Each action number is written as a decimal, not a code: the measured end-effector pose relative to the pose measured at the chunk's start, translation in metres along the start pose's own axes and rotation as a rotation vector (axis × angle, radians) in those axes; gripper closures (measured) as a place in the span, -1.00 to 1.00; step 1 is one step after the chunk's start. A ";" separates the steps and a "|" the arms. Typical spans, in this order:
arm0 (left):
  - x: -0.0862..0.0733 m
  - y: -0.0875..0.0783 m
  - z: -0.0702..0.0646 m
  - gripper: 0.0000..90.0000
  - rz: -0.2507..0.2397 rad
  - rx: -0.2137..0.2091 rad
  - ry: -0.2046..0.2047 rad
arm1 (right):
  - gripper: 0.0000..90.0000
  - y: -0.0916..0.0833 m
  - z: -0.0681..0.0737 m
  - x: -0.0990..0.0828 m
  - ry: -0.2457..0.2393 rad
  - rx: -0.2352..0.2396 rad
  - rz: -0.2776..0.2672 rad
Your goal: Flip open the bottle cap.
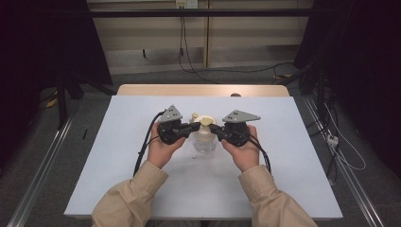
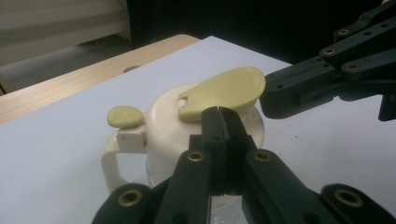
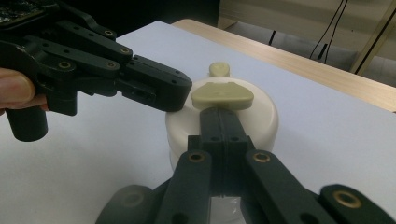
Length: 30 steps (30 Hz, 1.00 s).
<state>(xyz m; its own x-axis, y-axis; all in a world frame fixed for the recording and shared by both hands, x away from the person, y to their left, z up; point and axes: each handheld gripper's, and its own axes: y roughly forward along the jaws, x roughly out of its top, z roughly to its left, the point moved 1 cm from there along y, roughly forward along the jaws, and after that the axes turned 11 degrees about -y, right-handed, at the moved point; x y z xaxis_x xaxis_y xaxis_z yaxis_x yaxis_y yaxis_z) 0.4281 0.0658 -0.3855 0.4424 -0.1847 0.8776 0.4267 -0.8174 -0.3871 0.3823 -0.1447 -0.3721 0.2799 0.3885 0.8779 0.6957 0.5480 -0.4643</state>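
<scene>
Both sleeves (image 1: 127, 198) enter from below. Left gripper (image 1: 195, 126) and right gripper (image 1: 213, 127), each with jaws pressed together and empty, touch the cream lid (image 2: 163, 116) of a cup (image 1: 204, 137) at mid-table (image 1: 118, 156); its yellow flap (image 2: 224, 91) stands raised.

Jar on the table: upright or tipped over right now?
Upright. The jar stands on its base on the table, its cream lid on top, facing up.

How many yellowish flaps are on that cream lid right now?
2. The large flap lies on top of the lid, between both sets of shut jaws. The small round tab sits above the handle.
</scene>
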 end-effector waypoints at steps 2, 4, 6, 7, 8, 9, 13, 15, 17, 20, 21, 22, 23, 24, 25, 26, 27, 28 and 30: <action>0.000 0.000 0.000 1.00 -0.001 0.002 0.001 | 1.00 0.000 0.000 0.000 0.002 0.000 -0.002; 0.000 0.000 0.000 1.00 -0.001 0.001 0.001 | 1.00 0.000 0.000 0.001 0.000 -0.001 -0.003; 0.000 0.000 0.000 1.00 -0.002 0.001 0.000 | 1.00 0.000 0.000 0.001 0.000 -0.002 -0.002; 0.000 0.000 0.000 1.00 -0.002 0.001 0.000 | 1.00 0.000 0.000 0.001 0.000 -0.001 -0.003; 0.000 0.000 0.000 1.00 -0.002 0.001 -0.001 | 1.00 0.000 0.000 0.001 0.000 -0.001 -0.002; 0.000 0.000 0.000 1.00 -0.001 0.000 0.000 | 1.00 0.000 0.000 0.001 0.000 -0.002 -0.003; 0.000 0.000 0.000 1.00 -0.002 0.001 0.000 | 1.00 0.000 0.000 0.002 0.000 -0.005 -0.006; 0.000 0.000 0.000 1.00 -0.002 0.001 0.000 | 1.00 0.000 0.000 0.002 -0.004 -0.005 -0.005; 0.000 0.000 0.000 1.00 -0.003 0.000 -0.001 | 1.00 0.000 0.000 0.003 -0.004 -0.007 -0.006; 0.000 0.000 0.000 1.00 -0.004 0.000 -0.002 | 1.00 0.000 0.000 0.003 -0.004 -0.015 -0.006; 0.000 0.000 0.000 1.00 -0.004 0.000 -0.002 | 1.00 0.001 0.000 0.003 -0.006 -0.016 -0.006; 0.000 0.000 0.000 1.00 -0.004 0.000 -0.001 | 1.00 0.001 0.000 0.003 -0.005 -0.017 -0.005; 0.000 0.000 0.000 1.00 -0.004 0.000 -0.001 | 1.00 0.001 -0.001 0.003 -0.006 -0.018 -0.005; 0.000 0.000 0.000 1.00 -0.005 0.000 -0.002 | 1.00 0.001 -0.001 0.003 -0.007 -0.019 -0.005; -0.001 0.000 0.000 1.00 -0.005 0.000 -0.002 | 1.00 0.001 -0.001 0.003 -0.006 -0.018 -0.005; 0.000 0.000 0.000 1.00 -0.005 0.000 -0.002 | 1.00 0.002 -0.001 0.003 -0.006 -0.019 -0.005; 0.000 0.000 0.000 1.00 -0.004 -0.001 -0.002 | 1.00 0.002 -0.001 0.003 -0.006 -0.019 -0.005; -0.001 0.000 0.000 1.00 -0.004 -0.001 -0.003 | 1.00 0.002 -0.001 0.003 -0.007 -0.019 -0.005; -0.001 0.000 0.000 1.00 -0.005 0.000 -0.002 | 1.00 0.002 -0.001 0.003 -0.006 -0.020 -0.005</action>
<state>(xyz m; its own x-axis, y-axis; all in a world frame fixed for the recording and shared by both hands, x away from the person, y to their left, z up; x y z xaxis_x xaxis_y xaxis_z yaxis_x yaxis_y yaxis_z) 0.4279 0.0658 -0.3860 0.4418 -0.1795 0.8790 0.4287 -0.8184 -0.3827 0.3847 -0.1431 -0.3700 0.2722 0.3904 0.8795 0.7104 0.5349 -0.4574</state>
